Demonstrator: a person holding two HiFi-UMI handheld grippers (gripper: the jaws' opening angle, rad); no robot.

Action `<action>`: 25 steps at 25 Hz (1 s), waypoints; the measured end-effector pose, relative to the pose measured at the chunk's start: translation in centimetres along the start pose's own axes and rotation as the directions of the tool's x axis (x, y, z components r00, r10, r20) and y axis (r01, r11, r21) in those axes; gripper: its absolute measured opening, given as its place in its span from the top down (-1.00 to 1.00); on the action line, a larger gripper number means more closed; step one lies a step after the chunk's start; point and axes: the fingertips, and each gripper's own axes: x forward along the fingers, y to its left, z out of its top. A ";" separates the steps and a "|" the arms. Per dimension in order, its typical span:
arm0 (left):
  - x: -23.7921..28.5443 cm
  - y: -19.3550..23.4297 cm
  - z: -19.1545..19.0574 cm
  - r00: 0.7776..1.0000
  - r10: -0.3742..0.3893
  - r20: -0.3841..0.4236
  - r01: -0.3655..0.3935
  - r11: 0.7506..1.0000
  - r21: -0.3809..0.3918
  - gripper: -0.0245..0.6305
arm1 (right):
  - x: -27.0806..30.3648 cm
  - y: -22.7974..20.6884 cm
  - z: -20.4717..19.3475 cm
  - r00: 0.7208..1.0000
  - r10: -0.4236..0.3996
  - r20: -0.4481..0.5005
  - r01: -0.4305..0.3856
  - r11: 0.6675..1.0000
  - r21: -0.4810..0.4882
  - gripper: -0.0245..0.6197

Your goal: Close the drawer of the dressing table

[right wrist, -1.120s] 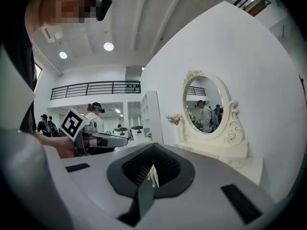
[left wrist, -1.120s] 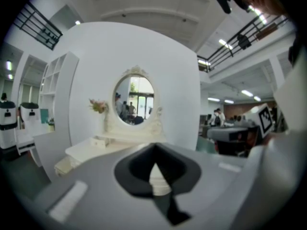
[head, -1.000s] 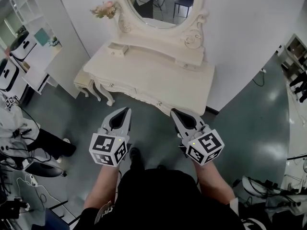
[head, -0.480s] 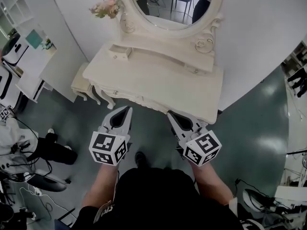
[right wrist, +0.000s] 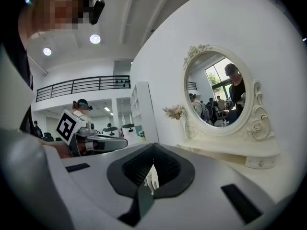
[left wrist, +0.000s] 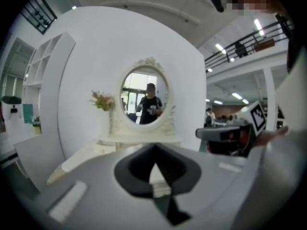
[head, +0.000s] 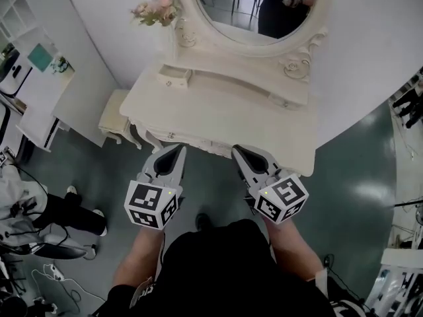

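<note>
Both tools, left (head: 176,152) and right (head: 239,153), are clenched on nothing and sit side by side just short of the bench's (head: 225,117) front edge. The small drawer (head: 175,78) juts out of the raised shelf at the bench's back left, below the flowers (head: 157,10), well beyond the left tool's tip. The head view cuts off the top of the mirror (head: 258,5), and how far the drawer stands out is hard to judge.
</note>
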 end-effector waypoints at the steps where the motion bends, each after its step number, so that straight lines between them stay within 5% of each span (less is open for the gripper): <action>1: -0.1 0.5 -0.2 1.000 -0.004 -0.004 0.004 1.000 0.010 0.90 | 0.5 0.2 0.0 1.000 -0.004 0.002 0.004 1.000 -0.001 0.94; 13: 1.5 5.8 -2.6 0.999 0.012 -0.053 -0.015 0.998 -0.057 0.90 | 4.8 -0.5 -2.2 0.998 -0.011 -0.057 0.013 0.999 0.042 0.94; 25: 12.0 11.7 -1.2 0.993 0.025 -0.114 -0.031 0.998 -0.049 0.90 | 13.5 -9.7 -2.1 0.996 0.014 -0.091 -0.007 0.997 0.073 0.94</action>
